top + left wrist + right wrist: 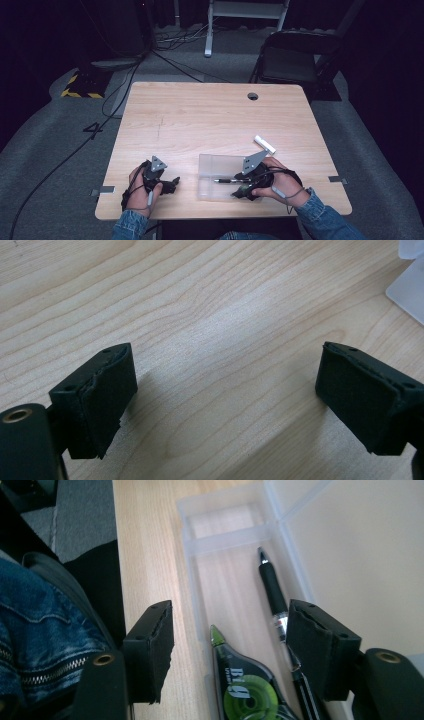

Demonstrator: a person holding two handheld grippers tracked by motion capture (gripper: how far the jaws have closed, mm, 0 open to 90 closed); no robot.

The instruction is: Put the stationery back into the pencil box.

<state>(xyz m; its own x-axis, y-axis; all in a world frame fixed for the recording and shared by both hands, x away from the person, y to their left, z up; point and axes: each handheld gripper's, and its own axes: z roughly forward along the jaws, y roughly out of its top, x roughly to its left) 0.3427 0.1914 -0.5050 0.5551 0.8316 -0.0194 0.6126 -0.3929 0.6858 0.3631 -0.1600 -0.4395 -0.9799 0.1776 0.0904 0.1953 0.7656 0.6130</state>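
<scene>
Right claw (230, 645), jaws spread, hangs over the clear tray (295, 565) at lower centre, where pen (272, 587) and correction tape (245, 690) lie. Left claw (225, 400) spread, idle on bare worktop (200, 305).

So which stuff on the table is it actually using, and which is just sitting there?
In use:
clear plastic box
black pen
correction tape
right gripper, open over the box

Just lying about:
white tube on the table
left gripper, open over bare wood
chair

A pen (272, 587) and correction tape (245, 682) lie side by side in the tray (220, 510).
</scene>
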